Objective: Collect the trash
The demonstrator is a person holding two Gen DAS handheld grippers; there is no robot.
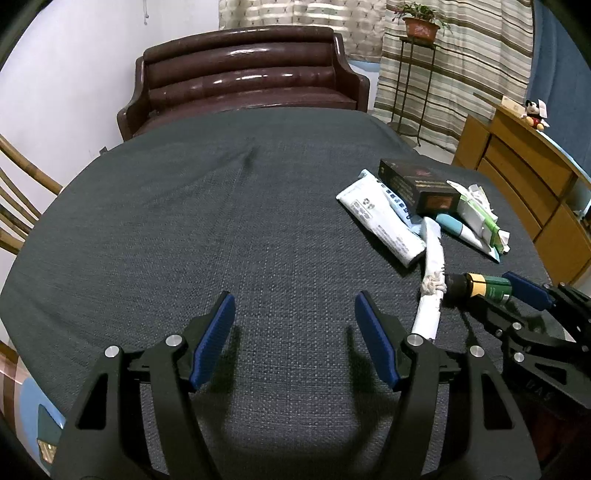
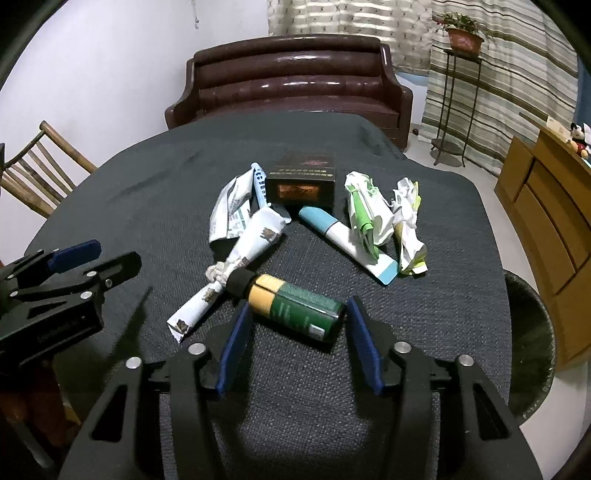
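Up front in the left wrist view, the left tool [image 1: 294, 339] hangs over bare grey cloth on the worktop [image 1: 221, 221], its blue pads spread wide apart with nothing between them. The trash lies off to the right: a white tube [image 1: 380, 223] with printed lines too small to read, a dark box [image 1: 417, 186] with gold lettering that cannot be made out, crumpled green-and-white wrappers [image 1: 480, 218], a teal-capped tube [image 1: 456, 227] and a rolled paper wrapper [image 1: 431, 275] knotted in the middle. Just beside the roll lies a green bottle [image 1: 484, 288] with a yellow band and black cap, with the right tool [image 1: 517, 295] reaching in around its base; only one blue pad shows clearly from here. Behind stand a brown sofa [image 1: 247, 79] and a potted plant [image 1: 421, 24].

From the right wrist view, the right tool [image 2: 295, 343] has its jaws apart on either side of the green bottle [image 2: 295, 308], which lies on its side on the worktop [image 2: 424, 314] with its base between the pads; whether either pad touches it cannot be told. White label print on the bottle is illegible. Its black cap rests against the rolled paper wrapper [image 2: 236, 258], which carries small brown marks. Beyond lie the white tube [image 2: 231, 212], the dark box [image 2: 301, 186], the teal-capped tube [image 2: 343, 238] and the wrappers [image 2: 384, 218]. The left tool [image 2: 94, 258] sits at the left edge, open. A black bin [image 2: 532, 332] stands beside the worktop on the right.
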